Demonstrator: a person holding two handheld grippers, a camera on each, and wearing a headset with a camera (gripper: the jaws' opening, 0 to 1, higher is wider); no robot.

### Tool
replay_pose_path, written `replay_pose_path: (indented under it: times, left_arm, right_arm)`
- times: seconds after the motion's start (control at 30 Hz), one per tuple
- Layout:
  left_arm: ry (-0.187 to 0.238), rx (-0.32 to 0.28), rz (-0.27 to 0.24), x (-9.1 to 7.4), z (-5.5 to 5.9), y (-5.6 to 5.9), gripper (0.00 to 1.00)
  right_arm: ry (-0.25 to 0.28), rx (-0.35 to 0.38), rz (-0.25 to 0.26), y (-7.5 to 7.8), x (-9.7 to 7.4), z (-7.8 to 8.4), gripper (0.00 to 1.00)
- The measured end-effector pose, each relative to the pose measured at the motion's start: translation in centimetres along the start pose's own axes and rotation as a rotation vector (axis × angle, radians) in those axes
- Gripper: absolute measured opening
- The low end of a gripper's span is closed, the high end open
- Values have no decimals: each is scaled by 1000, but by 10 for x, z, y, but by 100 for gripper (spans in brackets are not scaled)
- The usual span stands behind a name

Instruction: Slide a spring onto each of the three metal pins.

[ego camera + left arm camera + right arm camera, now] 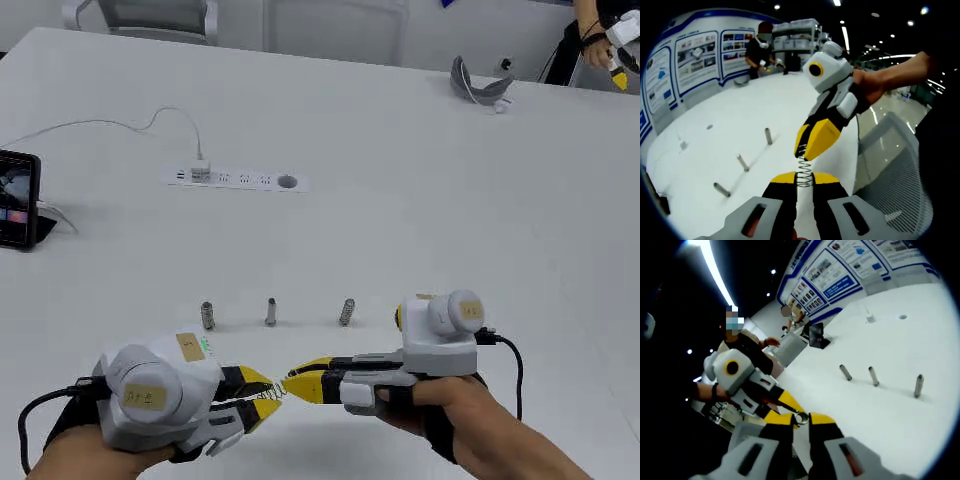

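Observation:
A small steel spring (269,393) hangs over the table's near edge, gripped at both ends. My left gripper (262,392) is shut on one end and my right gripper (290,385) on the other, their yellow tips almost touching. In the left gripper view the spring (803,170) rises from my left gripper (803,179) into the right gripper's tips. Its ring end (801,418) shows between my right gripper (800,420) jaws. Three pins stand in a row beyond. The left pin (208,315) and right pin (347,312) look coiled, the middle pin (271,312) smooth.
A white power strip (240,180) with a plugged cable lies mid-table. At the left edge, a dark tablet (18,200) is propped up. A grey curved object (480,88) sits at the far right. A person's hands (600,40) work at the far corner.

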State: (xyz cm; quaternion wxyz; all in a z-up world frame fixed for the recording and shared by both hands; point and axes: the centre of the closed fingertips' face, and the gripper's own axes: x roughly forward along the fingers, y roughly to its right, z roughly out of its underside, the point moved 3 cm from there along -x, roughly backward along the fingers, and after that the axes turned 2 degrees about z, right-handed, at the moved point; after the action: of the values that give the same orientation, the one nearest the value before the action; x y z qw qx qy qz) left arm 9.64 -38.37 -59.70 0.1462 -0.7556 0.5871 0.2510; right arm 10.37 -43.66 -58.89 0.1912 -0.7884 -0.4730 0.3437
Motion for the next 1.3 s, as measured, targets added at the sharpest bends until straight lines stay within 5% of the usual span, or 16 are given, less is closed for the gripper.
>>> replay_pose_path:
  times: [0.53, 0.87, 1.3]
  left_arm:
    - [52, 27, 53, 15, -30, -6, 10]
    - [79, 38, 55, 16, -45, -9, 10]
    - [99, 49, 79, 17, -52, -3, 10]
  right_arm:
    - [-70, -141, 43, 0, -22, -24, 12]
    - [-168, -306, 42, -4, -28, -40, 12]
    - [-371, -509, 1, -14, -27, -42, 12]
